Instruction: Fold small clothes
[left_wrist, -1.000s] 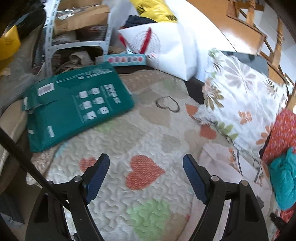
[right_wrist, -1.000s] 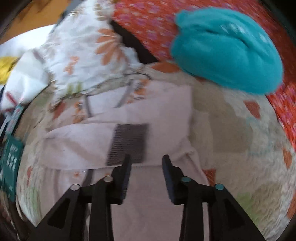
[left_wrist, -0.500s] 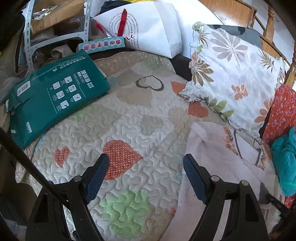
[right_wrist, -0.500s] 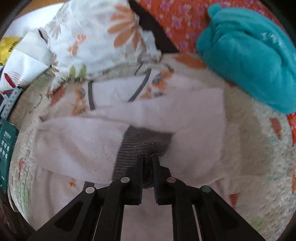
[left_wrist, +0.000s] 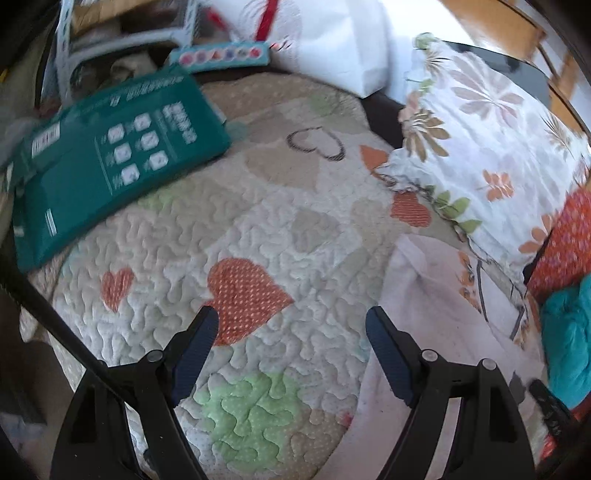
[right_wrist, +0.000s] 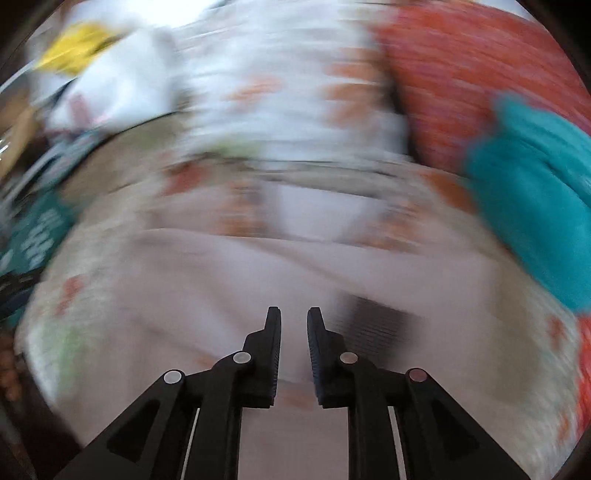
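A small pale pink garment (left_wrist: 424, 295) lies on the heart-patterned quilt (left_wrist: 258, 206), against the floral pillow. My left gripper (left_wrist: 290, 317) is open over the quilt, nothing between its fingers; the garment's left edge is just beyond its right finger. The right wrist view is blurred by motion. There my right gripper (right_wrist: 293, 317) hangs over the same garment (right_wrist: 221, 280) with its jaws opening, a narrow gap between them and nothing in it. The garment's grey ribbed cuff (right_wrist: 380, 325) lies just right of the fingertips.
A green package (left_wrist: 110, 158) lies on the quilt's far left. A floral pillow (left_wrist: 480, 129), an orange cushion (left_wrist: 569, 240) and a bundled teal cloth (left_wrist: 569, 332) line the right side. A white bag (left_wrist: 332, 40) stands at the back.
My right gripper closed on the grey cuff, then let it go and swung left, so the cuff now sits to its right. The left gripper drifted lower, toward the garment.
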